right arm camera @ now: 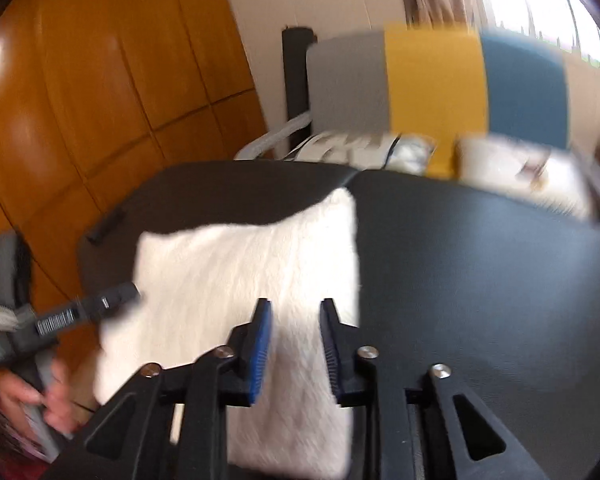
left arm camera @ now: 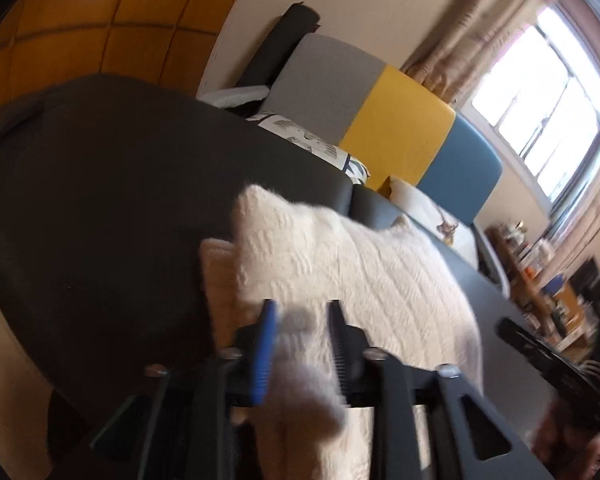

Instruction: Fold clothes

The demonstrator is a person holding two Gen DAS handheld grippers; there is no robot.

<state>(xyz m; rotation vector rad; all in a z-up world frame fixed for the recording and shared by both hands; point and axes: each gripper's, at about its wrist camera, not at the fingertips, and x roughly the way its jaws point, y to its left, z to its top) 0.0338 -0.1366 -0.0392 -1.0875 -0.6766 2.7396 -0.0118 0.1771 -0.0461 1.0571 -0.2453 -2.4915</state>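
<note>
Black two-finger left gripper (left arm camera: 300,344) w/ blue pads sits closest in the left wrist view, and its jaws are pinched on a bunch of the soft white knitted garment (left arm camera: 352,264). That cloth lies on the dark padded table top (left arm camera: 100,200), w/ one part lifted toward the jaws and a doubled edge at its left side. Further right in that view, the other tool pokes in low at the edge.

Right wrist view, from the left: a hand (right arm camera: 40,400) holds the left tool by its handle near the cloth's left edge. Next comes the white cloth, spread like a square. Then the black right gripper (right arm camera: 296,344), jaws set narrow w/ cloth between them, but I can't tell if they squeeze it or just sit over it.

What could go wrong: both views are blurry, so things move fast. A quick tug could slip the fluffy knit out of the pads, esp. on the right side. If only one side pulls, the fold goes crooked or bunches up. Cloth hangs near the table's front edge, so it could slide off.
</note>
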